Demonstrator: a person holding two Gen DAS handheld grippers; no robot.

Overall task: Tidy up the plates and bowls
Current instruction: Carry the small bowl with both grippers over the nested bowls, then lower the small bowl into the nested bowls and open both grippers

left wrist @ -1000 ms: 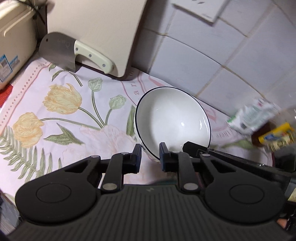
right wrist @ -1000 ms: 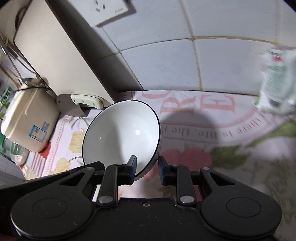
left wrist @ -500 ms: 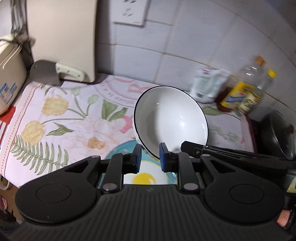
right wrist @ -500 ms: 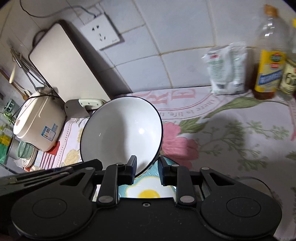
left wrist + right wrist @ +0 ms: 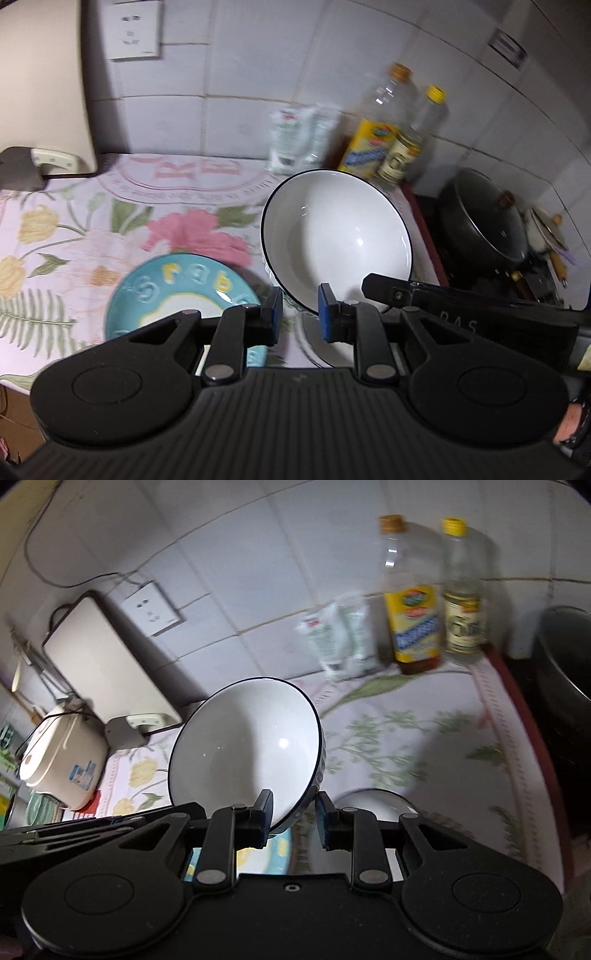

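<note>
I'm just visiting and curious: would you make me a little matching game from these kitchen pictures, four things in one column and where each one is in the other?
Things:
1. white bowl
2. teal plate
3. oil bottle
4. cleaver

Places:
A. flat on the flowered cloth
B. standing by the tiled wall
C. held at its rim by both grippers
D. beside the leaning cutting board

Pairs: 1-C, 2-A, 3-B, 4-D

White tiled wall (image 5: 258, 55), wall socket (image 5: 133, 31), floral tablecloth (image 5: 74, 229)
</note>
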